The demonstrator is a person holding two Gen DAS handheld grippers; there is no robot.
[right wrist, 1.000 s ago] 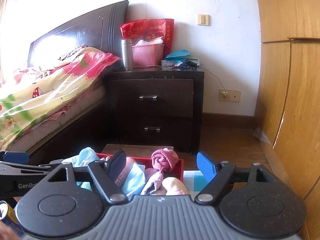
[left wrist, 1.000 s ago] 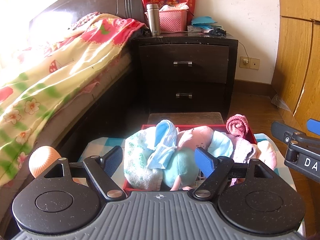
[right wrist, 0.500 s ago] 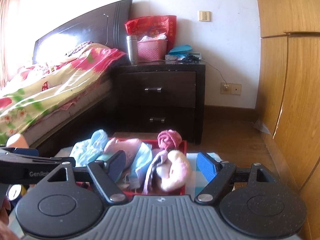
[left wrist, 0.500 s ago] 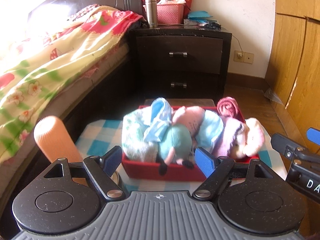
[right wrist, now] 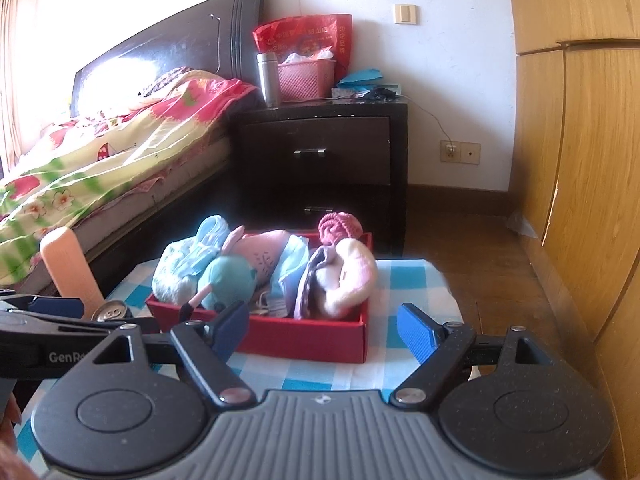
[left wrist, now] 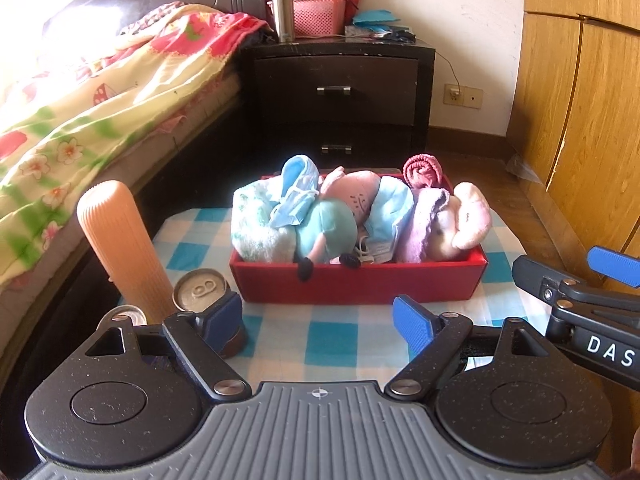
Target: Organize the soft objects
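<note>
A red box (left wrist: 360, 280) (right wrist: 304, 338) sits on a blue-checked cloth (left wrist: 332, 344) (right wrist: 408, 276). It is piled with soft things: a mint towel (left wrist: 256, 220), a blue face mask (left wrist: 298, 196), a teal plush (left wrist: 332, 228) (right wrist: 230, 280), a pink plush (left wrist: 360, 196), a light blue cloth (left wrist: 390, 210), a lilac cloth (left wrist: 424, 220), a pale pink plush (left wrist: 468, 220) (right wrist: 352, 276) and a dark pink knit roll (left wrist: 422, 166) (right wrist: 340, 228). My left gripper (left wrist: 318, 318) is open and empty in front of the box. My right gripper (right wrist: 324, 330) is open and empty, near the box's front right.
An orange ribbed cylinder (left wrist: 120, 244) (right wrist: 70, 266) and a drink can (left wrist: 200, 288) (right wrist: 112, 312) stand left of the box. A bed (left wrist: 100, 92) lies to the left, a dark nightstand (left wrist: 340, 92) behind, and a wooden wardrobe (left wrist: 580, 100) to the right.
Both grippers have pulled back and risen from the box. The whole box, the checked cloth, the orange cylinder and the can have come into view. Both stay open and empty.
</note>
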